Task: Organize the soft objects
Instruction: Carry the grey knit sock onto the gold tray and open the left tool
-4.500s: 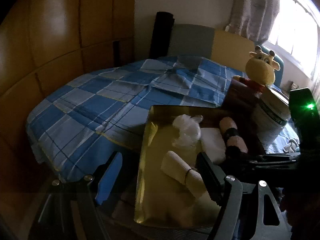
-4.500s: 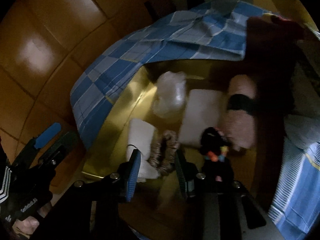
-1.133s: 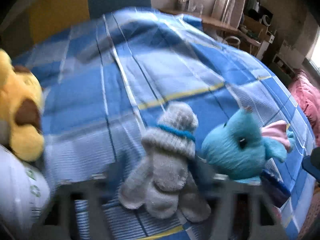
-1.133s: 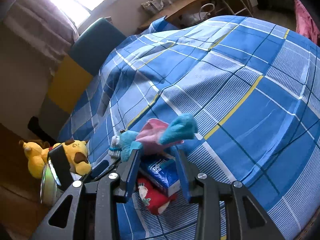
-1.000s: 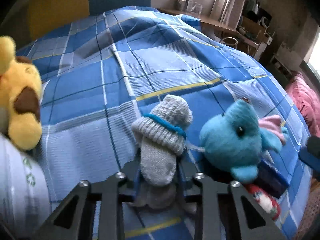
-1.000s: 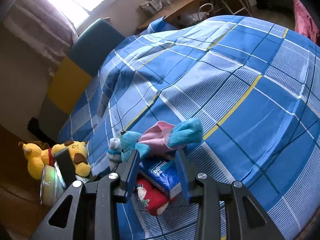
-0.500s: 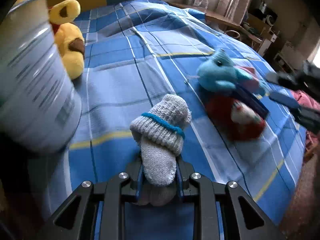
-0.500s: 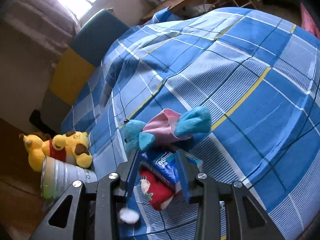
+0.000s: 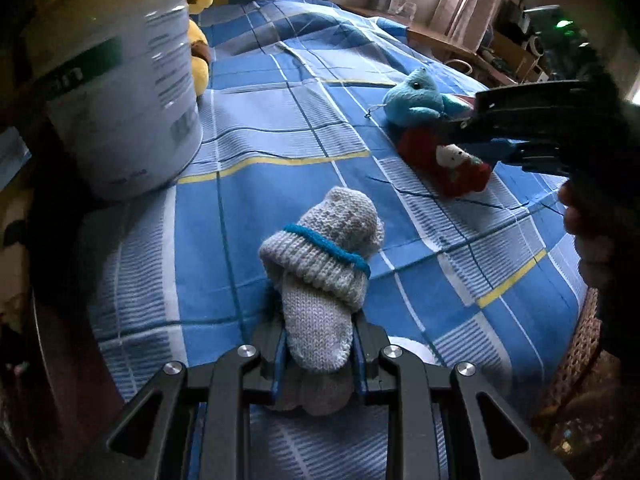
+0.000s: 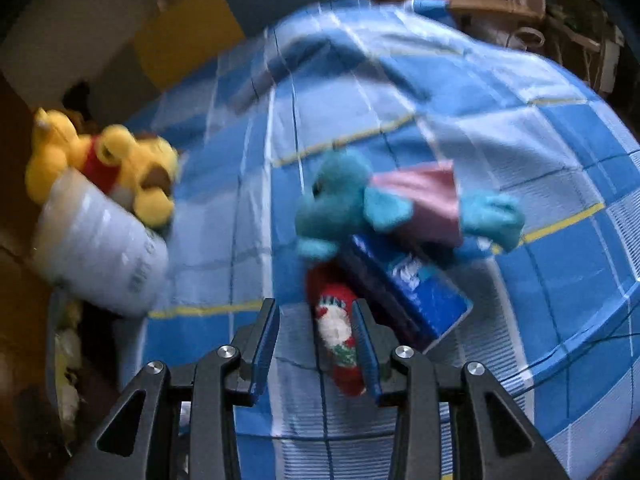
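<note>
My left gripper (image 9: 319,354) is shut on a rolled grey knitted sock with a blue stripe (image 9: 325,264) and holds it above the blue checked bedspread (image 9: 280,128). My right gripper (image 10: 316,334) is open and hovers over the bed; the red Christmas sock (image 10: 338,332) lies between its fingers, nearer the right one. Next to it are a blue tissue pack (image 10: 404,284) and a turquoise plush with pink wings (image 10: 384,208). The left wrist view shows the red sock (image 9: 448,160), the turquoise plush (image 9: 416,98) and my right gripper's body at the right.
A white metal bucket (image 9: 116,80) stands at the bed's left edge, with a yellow plush bear (image 10: 112,164) behind it. A wicker basket (image 9: 576,344) is at the bed's right edge. A desk with clutter (image 9: 496,52) stands beyond the bed.
My left gripper closed on the grey sock and lifted it back toward the bucket. My right gripper swung down toward the red sock, which now lies between its fingers.
</note>
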`<state>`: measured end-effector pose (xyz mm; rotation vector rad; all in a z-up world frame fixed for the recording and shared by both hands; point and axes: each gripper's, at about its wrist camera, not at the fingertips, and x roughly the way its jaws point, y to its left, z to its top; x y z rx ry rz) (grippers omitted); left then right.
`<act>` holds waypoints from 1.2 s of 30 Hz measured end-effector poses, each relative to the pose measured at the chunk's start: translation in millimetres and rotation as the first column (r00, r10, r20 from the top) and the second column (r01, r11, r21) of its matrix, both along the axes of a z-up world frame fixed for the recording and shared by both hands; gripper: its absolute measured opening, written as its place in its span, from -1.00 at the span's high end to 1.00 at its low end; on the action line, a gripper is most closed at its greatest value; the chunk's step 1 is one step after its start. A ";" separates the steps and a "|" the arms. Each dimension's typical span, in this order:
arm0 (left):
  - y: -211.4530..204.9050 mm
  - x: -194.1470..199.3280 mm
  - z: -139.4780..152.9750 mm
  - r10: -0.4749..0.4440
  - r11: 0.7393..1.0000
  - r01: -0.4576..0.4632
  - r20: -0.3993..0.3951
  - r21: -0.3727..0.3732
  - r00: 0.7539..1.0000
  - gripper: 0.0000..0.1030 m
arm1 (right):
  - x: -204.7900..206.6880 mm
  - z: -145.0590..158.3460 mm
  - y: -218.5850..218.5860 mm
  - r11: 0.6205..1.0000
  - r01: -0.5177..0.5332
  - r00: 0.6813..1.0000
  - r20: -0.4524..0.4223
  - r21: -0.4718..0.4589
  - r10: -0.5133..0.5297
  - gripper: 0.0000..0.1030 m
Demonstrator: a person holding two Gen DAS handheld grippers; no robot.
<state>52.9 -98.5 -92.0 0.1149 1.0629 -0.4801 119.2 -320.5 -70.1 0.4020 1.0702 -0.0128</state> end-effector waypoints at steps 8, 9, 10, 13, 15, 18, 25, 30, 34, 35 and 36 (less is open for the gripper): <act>6.9 -7.1 -0.3 0.005 0.999 -0.005 0.006 -0.035 1.000 0.50 | 6.4 -13.2 17.4 0.989 -0.081 0.996 -0.050 -0.122 0.075 0.28; 8.4 -7.5 0.2 0.006 0.999 -0.006 0.002 -0.043 1.000 0.50 | 6.5 -14.3 22.5 0.983 -0.100 0.994 -0.054 -0.157 0.092 0.28; 10.0 -7.9 0.6 0.008 0.999 -0.008 -0.002 -0.050 1.000 0.50 | 6.4 -15.2 26.0 0.977 -0.113 0.993 -0.058 -0.181 0.104 0.28; 15.2 -11.6 3.4 0.008 0.998 -0.008 -0.005 -0.065 1.000 0.50 | 6.6 -18.0 34.2 0.964 -0.144 0.989 -0.074 -0.225 0.130 0.28; 17.5 -14.8 7.7 0.002 0.997 -0.001 0.008 -0.074 1.000 0.50 | 5.9 -18.1 36.1 0.958 -0.152 0.987 -0.077 -0.241 0.138 0.28; 24.8 -19.3 18.6 0.001 0.994 0.001 0.019 -0.107 1.000 0.50 | 6.1 -18.3 37.5 0.954 -0.160 0.986 -0.083 -0.252 0.144 0.28; 65.1 -29.7 58.3 0.058 0.976 -0.045 0.056 -0.215 0.997 0.50 | 7.1 -19.4 44.1 0.939 -0.185 0.982 -0.094 -0.291 0.165 0.25; 117.0 -28.5 78.0 0.187 0.949 -0.165 0.055 -0.269 0.981 0.50 | 5.4 -19.5 47.6 0.926 -0.192 0.981 -0.096 -0.324 0.170 0.26; 163.8 -27.0 82.8 0.297 0.918 -0.271 0.050 -0.291 0.954 0.50 | 4.8 -16.3 48.6 0.920 -0.184 0.983 -0.089 -0.345 0.163 0.26; 172.5 -26.3 81.6 0.320 0.910 -0.294 0.045 -0.291 0.946 0.50 | 4.6 -14.6 48.2 0.921 -0.179 0.984 -0.084 -0.345 0.160 0.26; 186.7 -26.1 79.1 0.356 0.898 -0.331 0.035 -0.291 0.934 0.50 | 4.3 -12.4 47.0 0.925 -0.172 0.985 -0.076 -0.337 0.156 0.26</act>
